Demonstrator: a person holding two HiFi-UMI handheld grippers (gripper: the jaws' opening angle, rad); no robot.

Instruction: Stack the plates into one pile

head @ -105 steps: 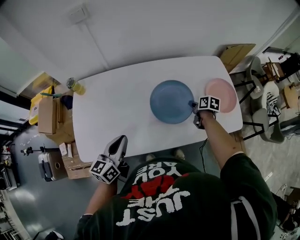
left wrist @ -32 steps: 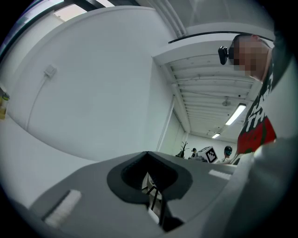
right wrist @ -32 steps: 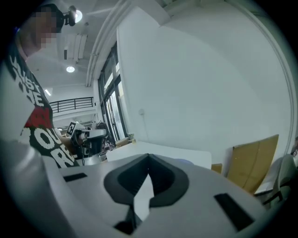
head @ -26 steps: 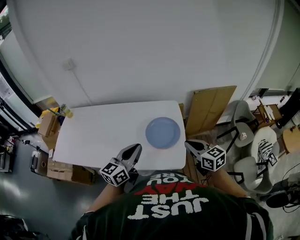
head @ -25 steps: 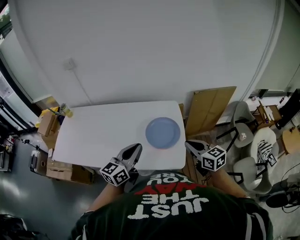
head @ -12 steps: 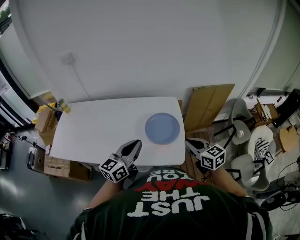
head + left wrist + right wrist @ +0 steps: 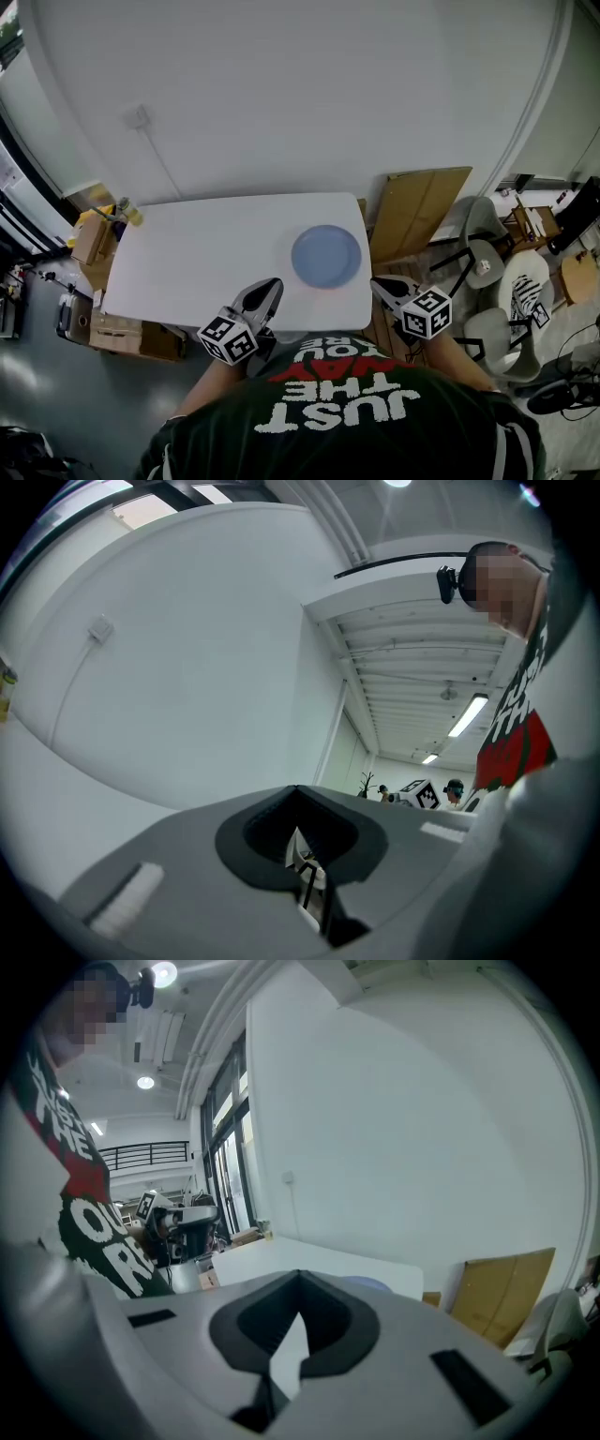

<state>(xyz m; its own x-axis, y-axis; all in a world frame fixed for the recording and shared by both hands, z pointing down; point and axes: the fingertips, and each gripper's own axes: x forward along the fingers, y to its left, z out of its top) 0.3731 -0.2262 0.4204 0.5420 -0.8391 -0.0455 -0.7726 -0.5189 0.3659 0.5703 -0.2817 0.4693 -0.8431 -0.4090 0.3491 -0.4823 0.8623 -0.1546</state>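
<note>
Blue plate (image 7: 325, 256) lies flat on the right part of the white table (image 7: 206, 253), near the front edge; only 1 plate is clearly visible. A small yellowish container (image 7: 126, 213) stands at the far-left corner. Left gripper (image 7: 267, 289): jaws closed, empty, at the table's front edge. Right gripper (image 7: 382, 287): jaws closed, empty, beside the front-right corner. A cardboard sheet (image 7: 419, 210) leans right of the table.
</note>
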